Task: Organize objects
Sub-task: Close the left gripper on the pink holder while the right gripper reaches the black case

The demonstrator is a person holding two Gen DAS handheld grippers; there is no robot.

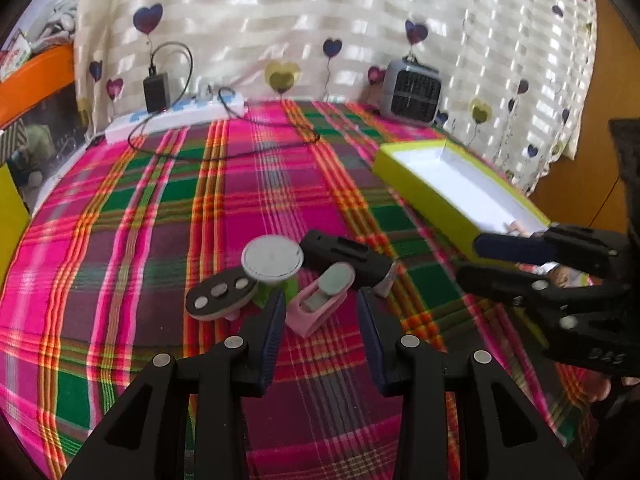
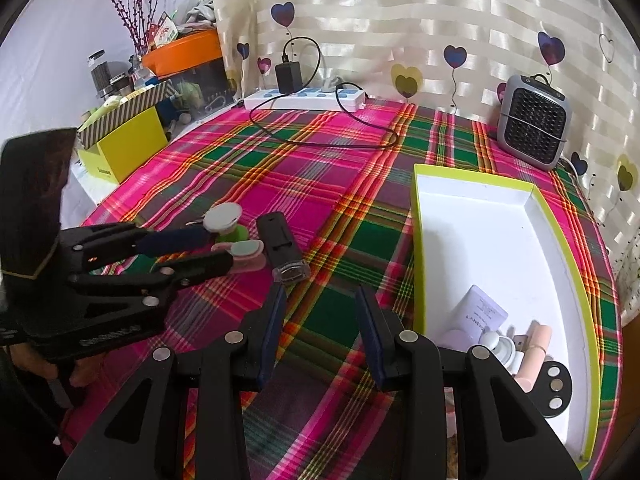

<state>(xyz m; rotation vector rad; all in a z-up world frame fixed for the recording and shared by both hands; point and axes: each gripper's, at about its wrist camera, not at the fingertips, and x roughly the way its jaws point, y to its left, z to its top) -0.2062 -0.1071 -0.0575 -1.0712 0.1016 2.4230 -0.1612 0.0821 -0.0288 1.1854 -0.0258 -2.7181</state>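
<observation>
Left tongs point(image 1: 320, 300) hovering spread, empty, nearest the pink holder point(image 1: 316, 304) just ahead; right tongs point(image 2: 320, 300) gaping, empty, facing black device point(image 2: 282, 248) lying lengthwise away.

In the right wrist view, the items at the near end of the yellow box point(image 2: 560, 216) are partly covered by the right hand-held gripper point(image 2: 320, 300), and the small print on the white tube point(image 2: 482, 312) cannot be read. The pink holder point(image 2: 248, 260) is largely hidden behind the left hand-held gripper point(image 2: 212, 246). In the left wrist view, the green base point(image 1: 266, 294) under the round white lid point(image 1: 272, 258) is mostly concealed, and the box's contents are blocked.
</observation>
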